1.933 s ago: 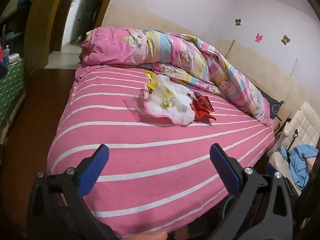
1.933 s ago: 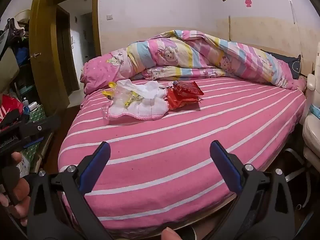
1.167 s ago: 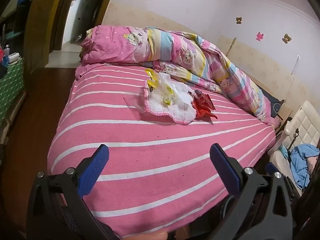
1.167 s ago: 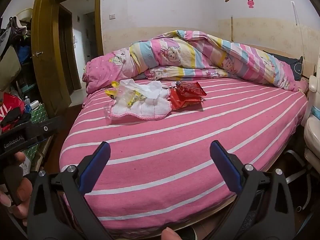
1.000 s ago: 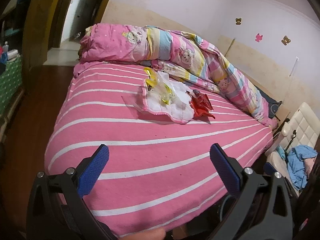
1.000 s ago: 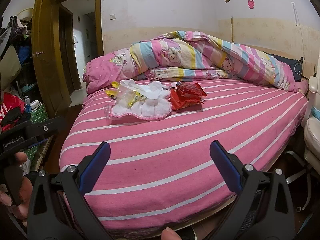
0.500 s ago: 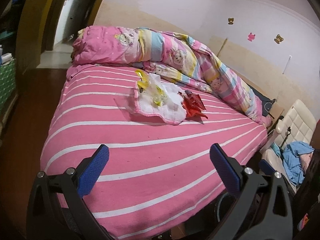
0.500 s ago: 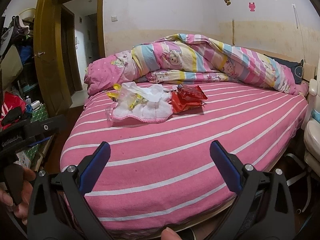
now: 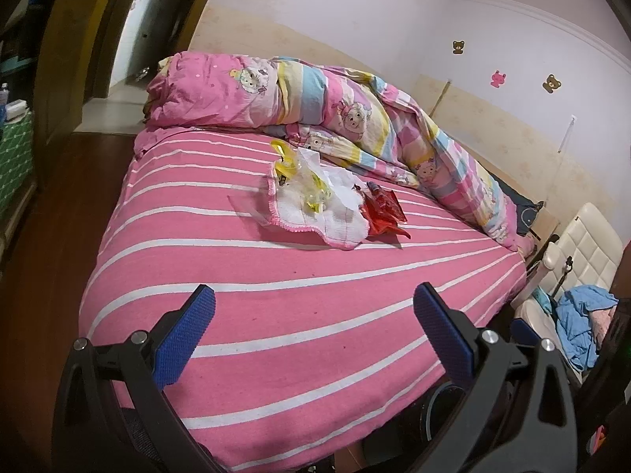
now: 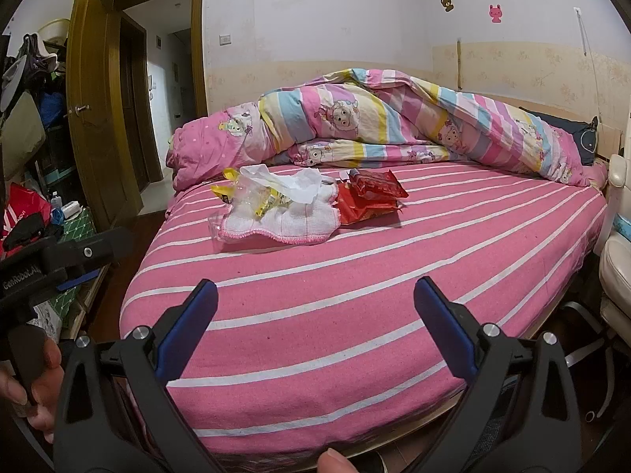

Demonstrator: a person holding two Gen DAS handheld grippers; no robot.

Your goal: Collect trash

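Trash lies in a heap on the pink striped bed (image 9: 276, 299) (image 10: 434, 260): red snack wrappers (image 9: 382, 213) (image 10: 370, 193), clear and yellow plastic wrappers (image 9: 303, 181) (image 10: 252, 197) and a crumpled white tissue (image 10: 292, 181), on a white cloth with pink trim (image 9: 323, 220) (image 10: 288, 220). My left gripper (image 9: 313, 315) is open and empty over the bed's near edge, well short of the heap. My right gripper (image 10: 315, 307) is open and empty too, also short of the heap.
A rolled pink cartoon duvet (image 9: 315, 102) (image 10: 394, 126) lies along the far side of the bed. An open wooden door (image 10: 98, 110) and cluttered shelves (image 10: 31, 197) stand at left. A cream chair with blue clothes (image 9: 579, 276) stands at right.
Both grippers have moved slightly toward the bed; the heap looks a little nearer in the right wrist view. Both stay open and empty.
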